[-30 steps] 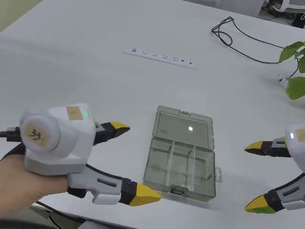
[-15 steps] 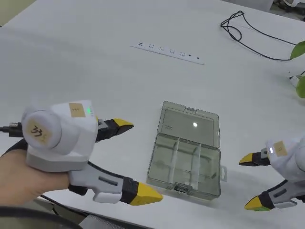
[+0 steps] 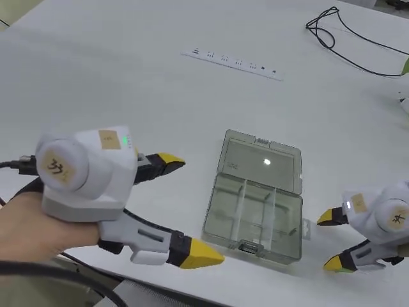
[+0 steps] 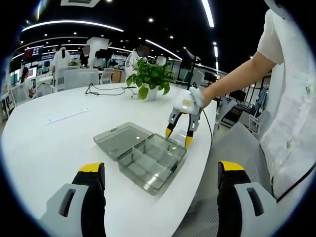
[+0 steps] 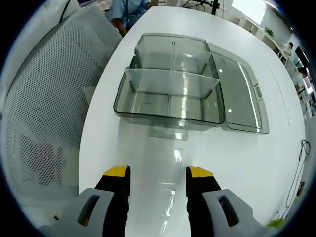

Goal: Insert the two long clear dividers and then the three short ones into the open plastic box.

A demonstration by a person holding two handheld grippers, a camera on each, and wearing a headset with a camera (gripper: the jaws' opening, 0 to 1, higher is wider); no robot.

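Compared with one second ago, the right gripper [image 3: 323,243] has come nearer to the box [image 3: 255,211]; it is now just beside the right edge of the box, not touching it. Its jaws also look less far apart than before, but they are parted and nothing is between them.

The white table [image 3: 128,83] carries all the things. The left gripper [image 3: 201,211] is held by a hand [image 3: 32,230] at the left of the box, near it but apart. Its jaws are spread wide and it holds nothing.

The box is of grey clear plastic and it lies near the front edge of the table. Its lid [image 3: 262,160] is folded back flat on the table, on the far side. Clear dividers stand upright inside the tray and split it into compartments. In the right gripper view one long divider runs across the tray, with shorter ones meeting it. How many there are in total I cannot tell.

A white power strip [image 3: 233,62] lies far behind the box, and a black cable [image 3: 339,38] lies at the far right corner. One small clear flat piece [image 3: 306,229] lies on the table against the right side of the box, between the box and the right gripper.
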